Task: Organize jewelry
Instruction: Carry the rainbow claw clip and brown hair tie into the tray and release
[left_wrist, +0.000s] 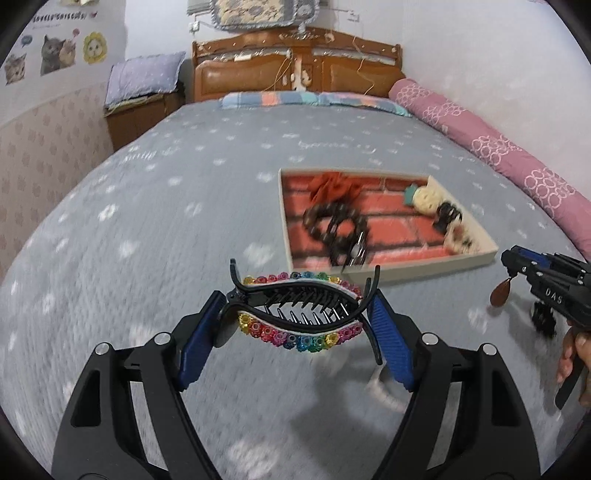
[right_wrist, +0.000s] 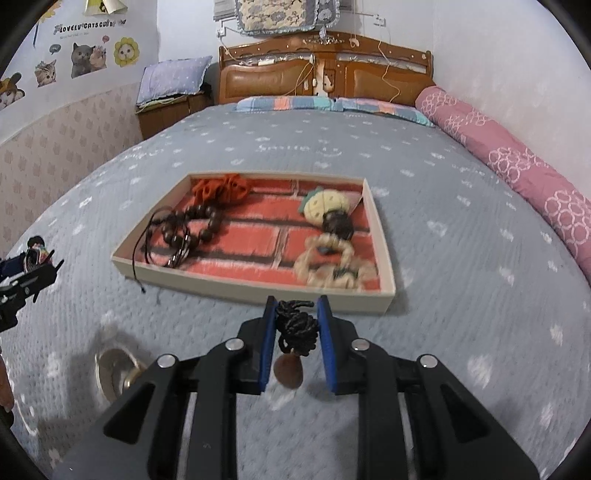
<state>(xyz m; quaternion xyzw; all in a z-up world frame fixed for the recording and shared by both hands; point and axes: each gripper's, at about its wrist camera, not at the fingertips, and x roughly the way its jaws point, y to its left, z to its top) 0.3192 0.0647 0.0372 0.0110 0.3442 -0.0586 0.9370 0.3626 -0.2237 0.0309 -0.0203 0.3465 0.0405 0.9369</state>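
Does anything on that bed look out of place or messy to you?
A thin black cord from the wooden bead bracelet trails over the tray's front rim onto the bedspread. A metal bangle lies loose on the bedspread, outside the tray.

Pink bolster (right_wrist: 517, 162) along bed edge; cat stickers (right_wrist: 88, 55) on wall.

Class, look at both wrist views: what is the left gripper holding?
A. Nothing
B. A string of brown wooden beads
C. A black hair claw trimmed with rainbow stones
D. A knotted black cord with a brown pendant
C: the hair claw sits clamped between the left gripper jaws.
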